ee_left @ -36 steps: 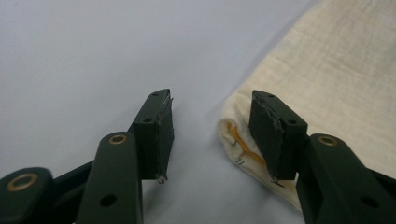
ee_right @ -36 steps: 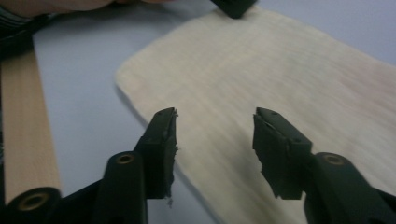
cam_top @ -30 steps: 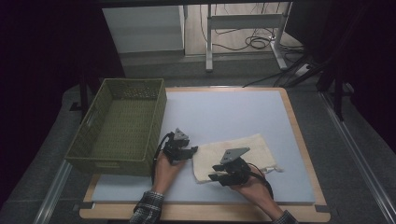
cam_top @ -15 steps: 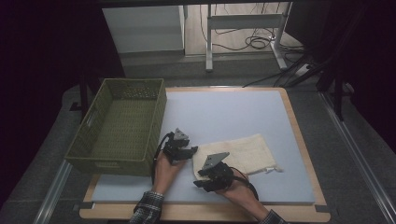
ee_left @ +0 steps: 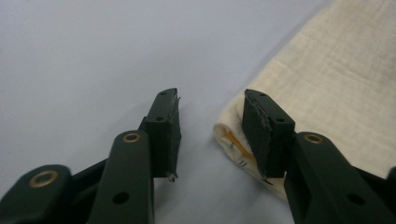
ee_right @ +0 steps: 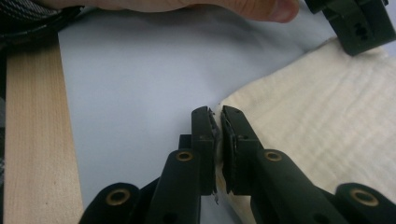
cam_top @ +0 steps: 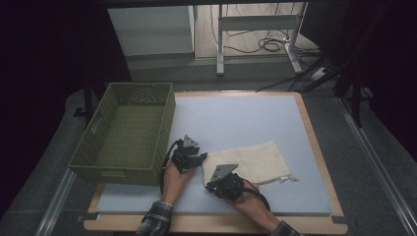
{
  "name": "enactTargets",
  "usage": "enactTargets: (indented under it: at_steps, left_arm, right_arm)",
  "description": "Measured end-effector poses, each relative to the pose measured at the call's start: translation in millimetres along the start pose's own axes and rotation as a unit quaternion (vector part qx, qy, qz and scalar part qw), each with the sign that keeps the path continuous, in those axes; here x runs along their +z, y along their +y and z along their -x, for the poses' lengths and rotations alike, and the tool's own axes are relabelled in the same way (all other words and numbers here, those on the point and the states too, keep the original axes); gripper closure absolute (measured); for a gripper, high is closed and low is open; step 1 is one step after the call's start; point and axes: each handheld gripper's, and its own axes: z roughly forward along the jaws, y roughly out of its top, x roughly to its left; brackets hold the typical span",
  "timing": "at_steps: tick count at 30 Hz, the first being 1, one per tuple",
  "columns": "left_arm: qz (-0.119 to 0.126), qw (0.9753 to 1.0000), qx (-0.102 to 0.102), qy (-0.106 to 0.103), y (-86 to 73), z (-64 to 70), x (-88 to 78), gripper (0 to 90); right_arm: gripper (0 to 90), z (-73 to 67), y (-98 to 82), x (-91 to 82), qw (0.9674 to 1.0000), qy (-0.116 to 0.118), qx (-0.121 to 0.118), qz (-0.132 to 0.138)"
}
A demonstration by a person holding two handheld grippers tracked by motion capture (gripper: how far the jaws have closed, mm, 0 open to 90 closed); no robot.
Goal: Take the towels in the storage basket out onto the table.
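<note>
Cloth (cam_top: 251,160) lies flat; right gripper (ee_right: 217,122) has just pinched shut on its near-left corner, left gripper (ee_left: 210,116), narrowing, straddles the far-left corner, unclamped, likely to lift.

Right tongs (ee_right: 217,122) hide the cloth's (ee_right: 322,135) pinched corner.

My right gripper (ee_right: 217,116) had just closed its jaws on the near corner of a cream cloth (ee_right: 322,135), which lay on the pale blue mat (ee_right: 140,84) beside the table's wooden edge (ee_right: 35,135). My left gripper (ee_right: 357,23) hovered at the cloth's far corner, my left hand (ee_right: 187,5) behind it.
</note>
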Motion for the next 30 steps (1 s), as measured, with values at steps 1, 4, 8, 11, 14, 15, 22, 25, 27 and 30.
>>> enactTargets:
  at_steps: [1,4,8,11,14,15,22,25,27,30]
  left_arm:
    - [0.001,1.0000,0.001,-0.007,0.0,0.6,-0.1,63.5]
    - [-0.001,0.9996,0.005,-0.026,0.7,4.6,0.4,84.5]
    - [0.001,0.9996,-0.006,-0.029,0.7,3.3,-0.9,87.0]
    - [-0.004,1.0000,0.002,-0.004,0.2,6.1,-6.5,86.9]
    - [-0.010,0.9991,0.019,0.038,-1.0,10.4,-13.6,86.7]
    - [-0.011,0.9984,0.023,0.050,-1.5,12.3,-16.3,86.7]
    - [0.009,0.9988,0.017,0.045,-0.9,10.5,-24.9,86.5]
    - [0.027,0.9992,0.013,0.027,2.9,9.0,-27.0,86.5]
    - [0.033,0.9992,0.012,0.017,6.1,8.7,-27.5,86.5]
    - [0.050,0.9986,0.015,-0.002,13.3,9.0,-27.0,86.5]
  right_arm:
    - [84.6,0.7,-0.4,-0.1,1.0000,0.003,0.005,0.002]
    - [84.7,2.9,-0.4,-0.5,0.9998,0.011,0.016,0.002]
    - [84.8,2.8,0.6,-0.3,0.9997,0.015,0.017,0.002]
    - [84.8,2.2,2.6,2.4,0.9994,0.025,0.021,0.006]
    - [84.7,0.3,6.9,7.0,0.9990,0.037,0.021,0.013]
    - [84.7,-1.3,8.8,8.6,0.9989,0.040,0.020,0.015]
    - [84.6,-6.6,15.7,5.5,0.9987,0.042,0.011,0.027]
    - [84.6,-3.7,15.9,-4.0,0.9984,0.042,0.011,0.037]
    - [84.6,-1.6,15.9,-10.5,0.9982,0.039,0.013,0.043]
    - [84.6,1.5,14.7,-20.2,0.9982,0.030,0.014,0.050]
